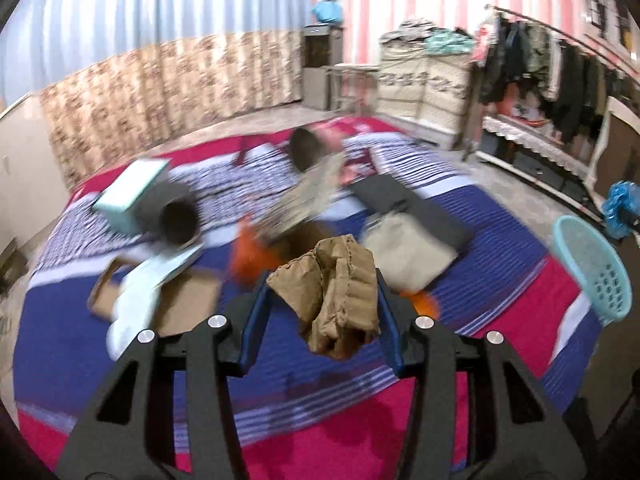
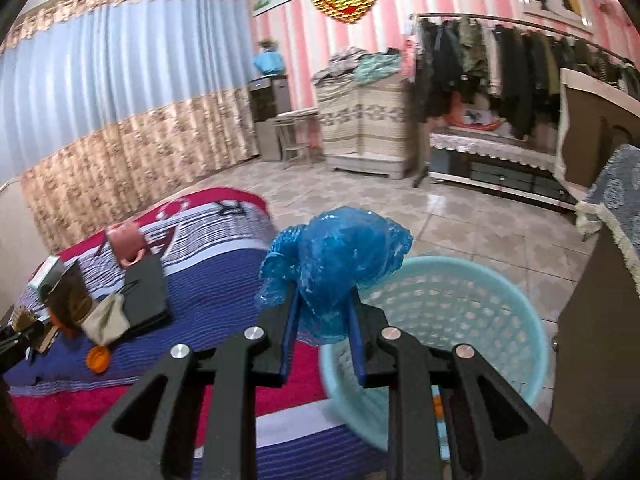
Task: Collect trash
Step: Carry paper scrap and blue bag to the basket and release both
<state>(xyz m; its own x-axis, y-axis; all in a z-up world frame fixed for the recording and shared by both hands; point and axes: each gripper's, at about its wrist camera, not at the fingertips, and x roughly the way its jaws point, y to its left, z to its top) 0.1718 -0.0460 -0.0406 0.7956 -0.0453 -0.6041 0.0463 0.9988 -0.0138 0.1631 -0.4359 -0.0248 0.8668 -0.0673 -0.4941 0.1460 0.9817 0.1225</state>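
Note:
A crumpled piece of brown cardboard (image 1: 336,292) hangs above the striped bedspread (image 1: 320,420), and my left gripper (image 1: 322,280) is shut on it, its blue pads (image 1: 254,320) pressing both sides. In the right wrist view my right gripper (image 2: 323,292) is shut on a crumpled blue plastic bag (image 2: 340,248). It holds the bag over the near rim of a light-blue perforated basket (image 2: 460,320) that stands on the tiled floor beside the bed. From the left wrist view the basket (image 1: 592,268) shows at the far right, with the blue bag (image 1: 620,208) just above it.
More clutter lies on the bed: a teal box (image 1: 132,192), a dark tube (image 1: 178,222), flat cardboard (image 1: 188,300), an orange item (image 1: 250,256), a beige cloth (image 1: 404,248), a black pad (image 1: 404,200) and a pink cup (image 2: 126,244). A clothes rack (image 2: 500,64) and cabinets line the far wall.

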